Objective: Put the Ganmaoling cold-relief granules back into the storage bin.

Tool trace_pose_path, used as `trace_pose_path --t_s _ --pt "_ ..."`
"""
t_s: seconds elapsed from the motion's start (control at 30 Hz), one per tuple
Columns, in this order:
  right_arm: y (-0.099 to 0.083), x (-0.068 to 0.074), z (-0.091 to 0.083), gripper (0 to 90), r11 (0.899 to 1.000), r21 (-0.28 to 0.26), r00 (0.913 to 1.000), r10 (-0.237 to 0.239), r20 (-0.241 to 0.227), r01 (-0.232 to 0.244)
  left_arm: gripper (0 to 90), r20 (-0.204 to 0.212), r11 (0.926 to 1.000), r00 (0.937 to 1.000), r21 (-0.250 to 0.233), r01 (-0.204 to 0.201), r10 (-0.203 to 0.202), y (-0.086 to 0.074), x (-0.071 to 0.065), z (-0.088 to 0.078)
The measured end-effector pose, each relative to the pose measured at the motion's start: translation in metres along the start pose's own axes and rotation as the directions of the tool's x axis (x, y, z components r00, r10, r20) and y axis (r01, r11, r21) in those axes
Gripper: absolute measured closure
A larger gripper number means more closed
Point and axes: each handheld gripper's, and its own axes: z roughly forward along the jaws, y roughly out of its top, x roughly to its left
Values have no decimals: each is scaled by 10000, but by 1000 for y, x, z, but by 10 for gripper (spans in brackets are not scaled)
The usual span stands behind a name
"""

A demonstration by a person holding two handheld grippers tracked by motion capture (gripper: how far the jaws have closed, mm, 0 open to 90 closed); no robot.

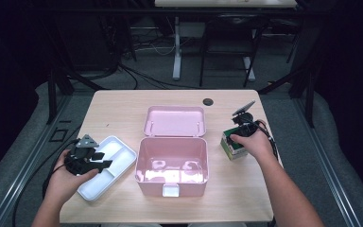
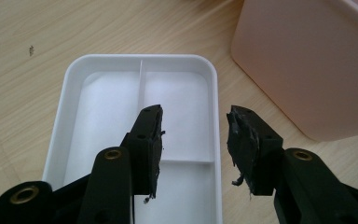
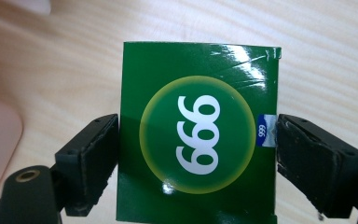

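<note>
Green glossy cardboard box (image 3: 198,135), probably light, stiff yet crushable, is sitting near the table's (image 1: 123,101) right edge, right gripper (image 3: 198,156) bracketing its side faces, seemingly touching, while left gripper (image 2: 193,140) is hovering wide over a white tray (image 2: 65,112).

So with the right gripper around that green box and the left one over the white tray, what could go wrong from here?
1. The right gripper has the green box by its glossy sides, low down; it might slip or tilt when lifted.
2. The pink case stands open beside it; a low carry could clip its rim.
3. The left gripper hangs open over the white tray; dipping could nudge the light tray.
</note>
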Motion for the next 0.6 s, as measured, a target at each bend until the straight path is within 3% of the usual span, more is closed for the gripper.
trace_pose_path --t_s 0.2,0.3,0.47,0.6 --pt "-14 3 -5 151 9989 123 9990 -453 -54 454 548 11 10000 10000 59 -33 33 0 0 1" --pt "-22 5 -10 151 9959 515 9970 -723 -287 737 548 15 10000 10000 55 -22 22 0 0 1" --pt "-35 8 -15 152 9913 819 9946 -1022 -172 1033 548 13 10000 10000 55 -24 24 0 -1 1" --pt "-38 7 -18 152 9879 1116 9939 -1049 -339 1081 548 20 10000 10000 62 -36 36 1 -2 1"
